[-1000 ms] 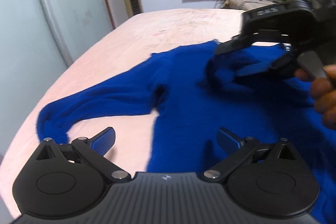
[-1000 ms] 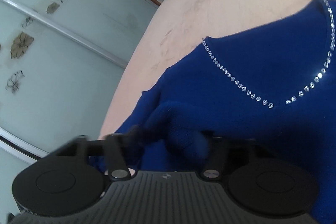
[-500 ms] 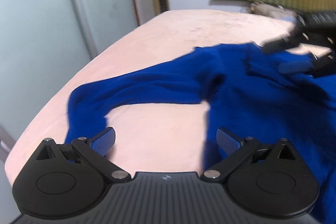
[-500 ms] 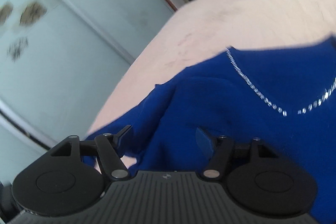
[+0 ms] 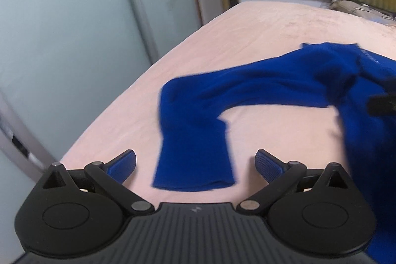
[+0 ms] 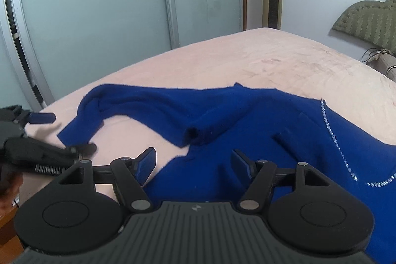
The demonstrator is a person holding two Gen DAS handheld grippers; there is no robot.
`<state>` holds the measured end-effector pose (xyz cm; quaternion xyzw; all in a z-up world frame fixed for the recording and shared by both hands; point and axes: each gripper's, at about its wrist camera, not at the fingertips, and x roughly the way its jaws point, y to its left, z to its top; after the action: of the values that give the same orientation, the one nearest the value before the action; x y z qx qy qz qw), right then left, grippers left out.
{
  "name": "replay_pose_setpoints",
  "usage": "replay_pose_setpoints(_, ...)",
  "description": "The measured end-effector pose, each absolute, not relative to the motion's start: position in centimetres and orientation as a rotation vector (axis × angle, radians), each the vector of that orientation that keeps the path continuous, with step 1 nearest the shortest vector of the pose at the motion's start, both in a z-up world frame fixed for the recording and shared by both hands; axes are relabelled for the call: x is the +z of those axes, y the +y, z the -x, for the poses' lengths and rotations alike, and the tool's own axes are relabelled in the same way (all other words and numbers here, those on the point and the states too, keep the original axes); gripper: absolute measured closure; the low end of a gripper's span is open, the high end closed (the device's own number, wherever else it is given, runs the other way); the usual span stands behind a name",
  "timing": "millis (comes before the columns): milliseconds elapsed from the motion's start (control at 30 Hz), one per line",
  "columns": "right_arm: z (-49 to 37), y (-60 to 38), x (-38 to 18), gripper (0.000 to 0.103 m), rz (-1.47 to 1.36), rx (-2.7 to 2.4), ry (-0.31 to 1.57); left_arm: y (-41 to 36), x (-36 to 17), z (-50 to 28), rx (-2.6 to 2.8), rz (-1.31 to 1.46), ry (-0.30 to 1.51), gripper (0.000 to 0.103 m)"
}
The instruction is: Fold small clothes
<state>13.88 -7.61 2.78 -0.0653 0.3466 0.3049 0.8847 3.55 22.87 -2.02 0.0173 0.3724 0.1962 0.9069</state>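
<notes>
Both grippers, left gripper (image 5: 195, 163) and right gripper (image 6: 193, 163), are held apart and empty; the blue sweater's (image 6: 284, 130) sleeve cuff (image 5: 195, 165) is framed, seemingly for folding.

Left black plastic two-finger gripper (image 5: 195, 162), ribbed grey housing, round pivot discs, silver screws, blue ribbed pads (image 5: 268, 163); right matching black gripper (image 6: 193, 163), small white logo mark.

Sweater (image 6: 247, 120) spread on bed (image 6: 247, 58), sleeve (image 5: 195, 140) bent toward left claw (image 5: 195, 162), right claw (image 6: 193, 162) over sweater body, wardrobe doors (image 6: 99, 4) behind.
</notes>
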Motion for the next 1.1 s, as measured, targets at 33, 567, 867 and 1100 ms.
replay_pose_setpoints(33,-14.0,-7.8,2.8,0.032,0.14,0.63,0.724,23.9,-2.3,-3.5,0.405,0.009,0.771,0.0)
replay_pose_setpoints(567,-12.7,-12.9,3.0,0.027,0.009,0.573,0.721,26.7,-0.1,-2.8,0.357,0.147,0.706,0.092)
replay_pose_setpoints(867,-11.2,-21.1,3.7,0.021,-0.045,0.408,0.693,32.4,7.1,-6.9,0.76,-0.034,0.54,0.092)
replay_pose_setpoints(1100,-10.8,-27.0,2.4,0.021,-0.204,0.291,0.715,27.9,11.9,-10.1,0.704,-0.082,0.405,0.092)
